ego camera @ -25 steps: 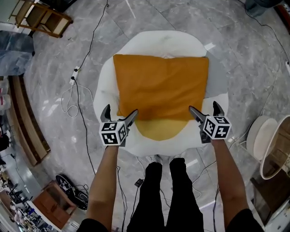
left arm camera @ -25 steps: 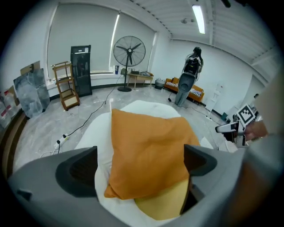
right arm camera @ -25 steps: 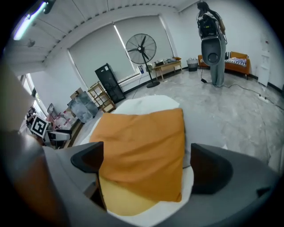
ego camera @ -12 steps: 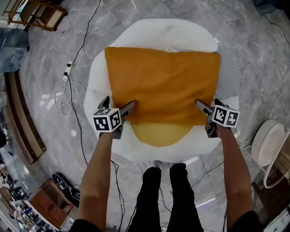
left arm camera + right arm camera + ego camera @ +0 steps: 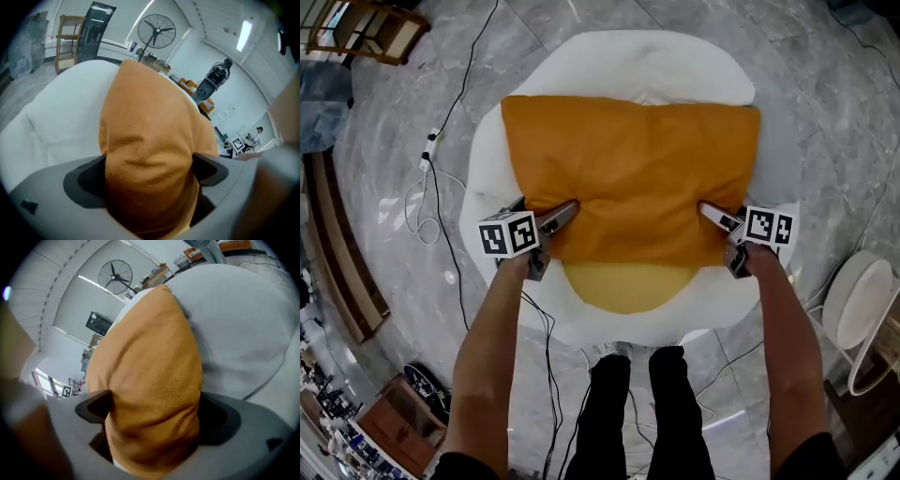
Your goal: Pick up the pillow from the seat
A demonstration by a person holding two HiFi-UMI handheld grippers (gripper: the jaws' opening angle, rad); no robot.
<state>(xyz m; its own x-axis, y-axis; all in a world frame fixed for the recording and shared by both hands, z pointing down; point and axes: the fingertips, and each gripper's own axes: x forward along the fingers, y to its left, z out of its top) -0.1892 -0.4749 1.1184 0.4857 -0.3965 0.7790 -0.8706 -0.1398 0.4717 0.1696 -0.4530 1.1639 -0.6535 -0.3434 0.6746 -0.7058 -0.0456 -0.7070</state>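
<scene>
An orange pillow [image 5: 633, 178] lies flat on a white, rounded seat [image 5: 647, 66], over a yellow cushion [image 5: 623, 286] that shows at its near edge. My left gripper [image 5: 546, 212] is shut on the pillow's near left corner, and the cloth bulges between its jaws in the left gripper view [image 5: 150, 140]. My right gripper [image 5: 722, 216] is shut on the near right corner, where pillow [image 5: 150, 394] fills the gap between its jaws. Creases run from both grips. The pillow still rests on the seat.
Grey marble floor surrounds the seat. Cables and a power strip [image 5: 431, 164] lie to the left, a wooden chair [image 5: 356, 28] at far left, a long bench [image 5: 337, 253] along the left edge. A white round object [image 5: 853, 300] stands at right. A fan [image 5: 157, 30] stands behind.
Both grippers moved forward from the seat's front edge onto the pillow's near corners and closed on them. The pillow's near edge now shows creases.
</scene>
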